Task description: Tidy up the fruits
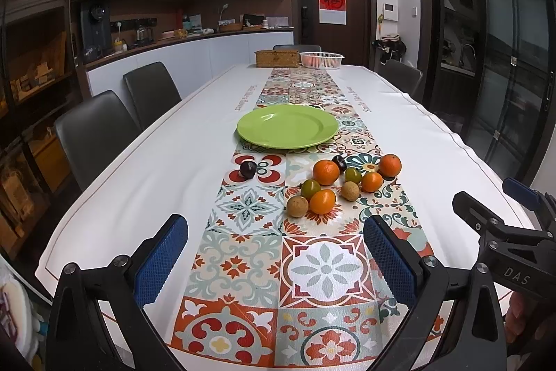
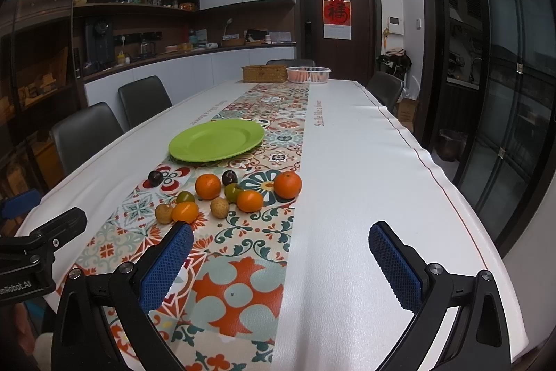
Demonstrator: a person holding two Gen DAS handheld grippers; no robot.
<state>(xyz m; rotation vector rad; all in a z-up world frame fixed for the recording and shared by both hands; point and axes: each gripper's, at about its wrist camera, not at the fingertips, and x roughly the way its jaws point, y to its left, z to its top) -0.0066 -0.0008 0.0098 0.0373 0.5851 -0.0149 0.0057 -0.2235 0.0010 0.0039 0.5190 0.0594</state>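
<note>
The right claw hangs wide open above the counter, nothing between its blue pads; ahead, on the tiled runner, lie the fruits — oranges, plums, smaller ones — just before an empty green plate.

The contents of the white basket at the table's far end were too small to be identified. The right gripper was cut off by the left view's edge, so its fingers were not shown there.
</note>
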